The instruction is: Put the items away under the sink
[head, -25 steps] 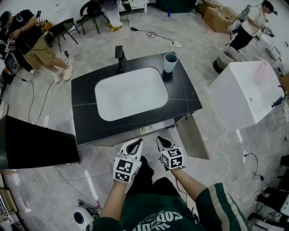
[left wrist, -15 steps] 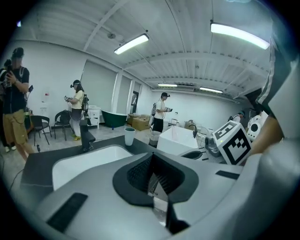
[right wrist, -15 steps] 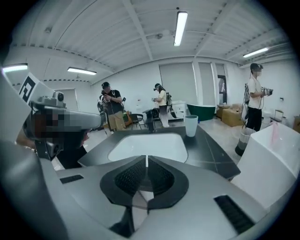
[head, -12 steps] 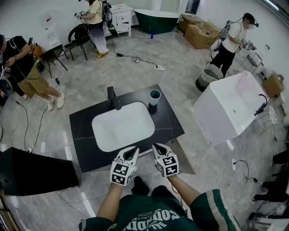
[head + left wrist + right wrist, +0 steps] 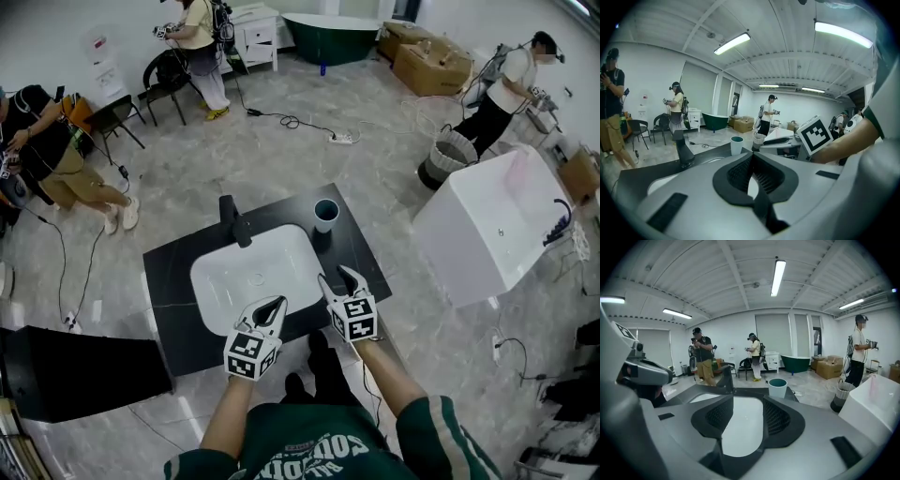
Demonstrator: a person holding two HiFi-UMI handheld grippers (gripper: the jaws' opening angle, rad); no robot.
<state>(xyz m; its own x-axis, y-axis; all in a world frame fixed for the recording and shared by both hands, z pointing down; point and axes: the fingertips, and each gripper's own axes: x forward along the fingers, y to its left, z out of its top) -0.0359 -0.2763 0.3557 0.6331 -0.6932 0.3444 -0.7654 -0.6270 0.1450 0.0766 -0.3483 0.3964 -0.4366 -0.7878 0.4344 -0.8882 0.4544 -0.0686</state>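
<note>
- The cup (image 5: 325, 215) is seen upright on the far right corner of the worktop (image 5: 173, 291), just beside the far right corner of the basin (image 5: 253, 277). It is untouched and well apart from both tongs.
- Within the last second both tongs have been lifted from low in front of the cabinet to the near edge of the worktop, and the head view has risen and drawn back.
- The right tongs (image 5: 337, 277) are now held over the near right part of the basin, released, with only the white basin showing between them.
- The left tongs (image 5: 277, 306) are held at the near rim, clenched tip to tip on nothing.
- From this a reach for the cup is judged to be starting; nothing has yet been put away.
- The space under the sink is hidden here by the worktop and the arms, so it cannot be told whether its door is open.
- The faucet (image 5: 232, 219) stands left of the cup, clear of a path from the right.
- A white tub unit (image 5: 487, 234) stands to the right and a black panel (image 5: 84, 361) to the near left, both apart from the cabinet.
- Other people are seen far off across the floor.
</note>
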